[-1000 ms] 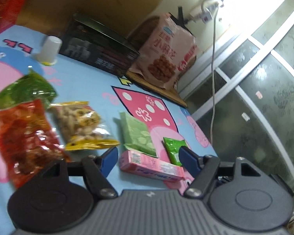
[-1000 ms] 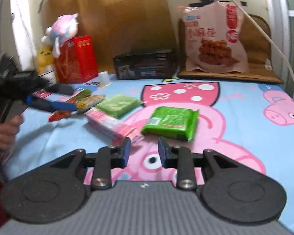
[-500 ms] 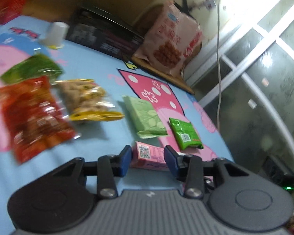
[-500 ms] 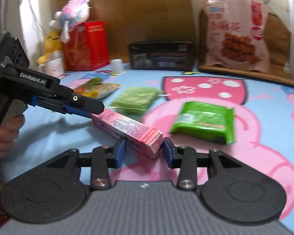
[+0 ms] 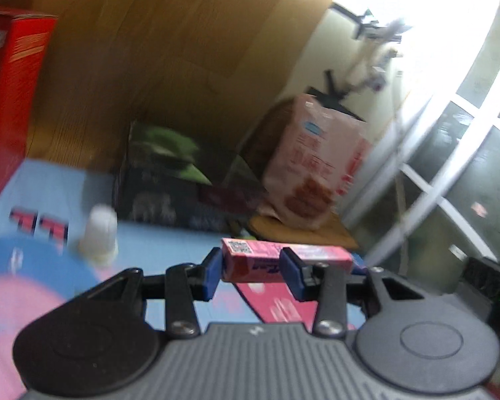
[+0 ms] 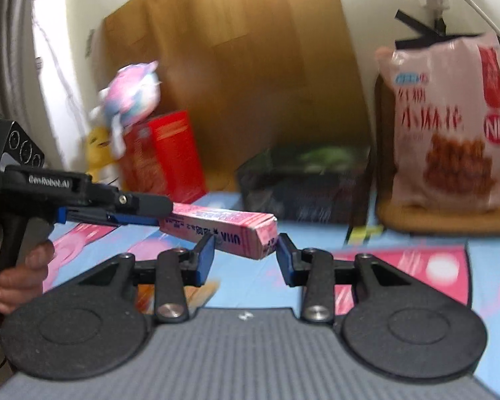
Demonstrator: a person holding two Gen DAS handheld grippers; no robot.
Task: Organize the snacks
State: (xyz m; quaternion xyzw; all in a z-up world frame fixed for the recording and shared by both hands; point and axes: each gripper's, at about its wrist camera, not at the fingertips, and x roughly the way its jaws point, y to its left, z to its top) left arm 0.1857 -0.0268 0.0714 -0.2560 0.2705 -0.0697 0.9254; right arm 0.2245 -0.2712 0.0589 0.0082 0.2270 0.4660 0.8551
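Left claw: your left claw (image 5: pixel 251 275) is clamped on one end of the pink snack box (image 5: pixel 250 263), blue pads (image 5: pixel 210 275) pressed against its two long sides.
Right claw: your right claw (image 6: pixel 245 258) sits at the box's other end (image 6: pixel 226 231), blue pads either side of it; the left pad touches the box, the right pad shows a thin gap, so I cannot tell whether you have a firm grip there.
Box position: you hold it in the air above the blue and pink cartoon sheet (image 6: pixel 400 263), touching nothing but the claws.
Long axis: it lies close to level and runs across your left claw's view, QR-code end to the left; from your right claw it runs from the left claw (image 6: pixel 140 211) down-right toward you, near end tilted slightly low.
Change from half a second ago: the box lay flat on the sheet with both claws around it; now you have raised it clear, and the green packets have left both views.
Mid distance: a white cup (image 5: pixel 100 236) stands on the sheet.
Far: a dark box (image 6: pixel 303 183), a red carton (image 6: pixel 163 156) with a plush toy (image 6: pixel 130 95) on top, and a large pink snack bag (image 6: pixel 450 123) standing upright.
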